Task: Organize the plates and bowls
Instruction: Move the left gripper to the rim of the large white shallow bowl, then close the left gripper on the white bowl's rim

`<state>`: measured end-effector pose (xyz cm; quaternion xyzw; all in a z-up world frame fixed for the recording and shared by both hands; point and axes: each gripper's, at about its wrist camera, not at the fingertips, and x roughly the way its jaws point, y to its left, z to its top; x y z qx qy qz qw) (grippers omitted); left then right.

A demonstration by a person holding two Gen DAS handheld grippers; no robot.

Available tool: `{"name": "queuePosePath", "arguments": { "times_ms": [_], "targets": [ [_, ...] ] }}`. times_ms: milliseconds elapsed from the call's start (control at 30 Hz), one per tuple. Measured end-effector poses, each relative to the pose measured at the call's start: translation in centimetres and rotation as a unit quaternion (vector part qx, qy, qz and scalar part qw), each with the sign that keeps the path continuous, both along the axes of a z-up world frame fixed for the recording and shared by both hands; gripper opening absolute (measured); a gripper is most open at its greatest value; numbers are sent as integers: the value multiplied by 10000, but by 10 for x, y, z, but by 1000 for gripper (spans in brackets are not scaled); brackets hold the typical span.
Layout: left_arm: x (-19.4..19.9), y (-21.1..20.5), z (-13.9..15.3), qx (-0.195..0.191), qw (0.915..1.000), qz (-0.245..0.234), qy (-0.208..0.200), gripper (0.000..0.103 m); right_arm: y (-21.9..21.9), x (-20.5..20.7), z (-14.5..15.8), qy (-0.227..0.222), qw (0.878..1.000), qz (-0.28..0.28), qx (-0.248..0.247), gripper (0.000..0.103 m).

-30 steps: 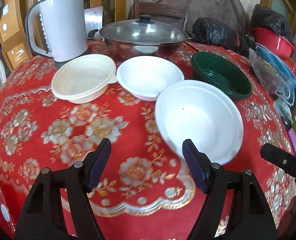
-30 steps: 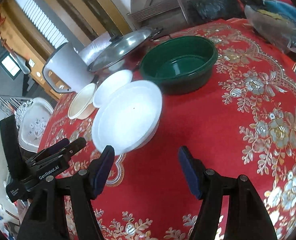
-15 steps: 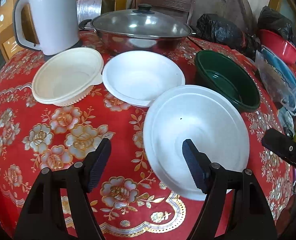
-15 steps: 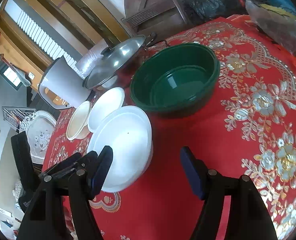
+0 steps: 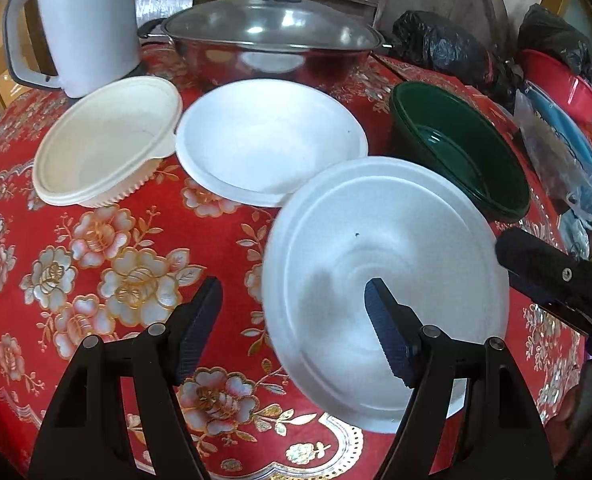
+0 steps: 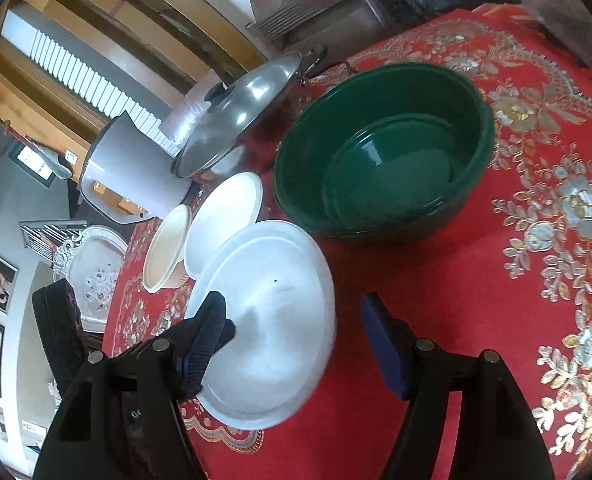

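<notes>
A large white plate (image 5: 387, 256) lies on the red floral tablecloth, also in the right wrist view (image 6: 272, 320). Behind it stand a smaller white bowl (image 5: 272, 140), a cream ribbed bowl (image 5: 104, 140) and a dark green bowl (image 5: 459, 152), which the right wrist view shows too (image 6: 383, 156). My left gripper (image 5: 294, 330) is open, its right finger over the large plate, its left finger beside the plate's left rim. My right gripper (image 6: 294, 346) is open at the plate's right side, its left finger over the plate.
A lidded steel pot (image 5: 272, 44) and a white electric kettle (image 5: 84, 20) stand at the back. Black bags (image 5: 443, 48), a red basin (image 5: 555, 76) and plastic-wrapped items (image 5: 563, 152) crowd the right edge. The table's front edge is close below the grippers.
Both grippers have moved forward toward the large white plate, which now sits between the fingers. The right gripper has closed in on the green bowl too. Both stay open.
</notes>
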<state>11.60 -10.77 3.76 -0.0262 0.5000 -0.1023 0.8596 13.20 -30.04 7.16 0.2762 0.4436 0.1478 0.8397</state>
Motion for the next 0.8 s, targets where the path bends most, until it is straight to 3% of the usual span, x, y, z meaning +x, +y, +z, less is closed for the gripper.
{"name": "queuePosePath", "arguments": {
  "times_ms": [333, 600, 800],
  "targets": [
    [-1, -7, 1, -54, 9998, -201, 55, 75, 20, 2, 0, -42, 9997, 246, 12, 70],
    [2, 0, -6, 118, 9998, -125, 79, 75, 24, 4, -8, -74, 9994, 321, -126, 69],
    [2, -6, -9, 331, 9992, -201, 35, 74, 15, 3, -15, 20, 9997, 237, 39, 68]
  ]
}}
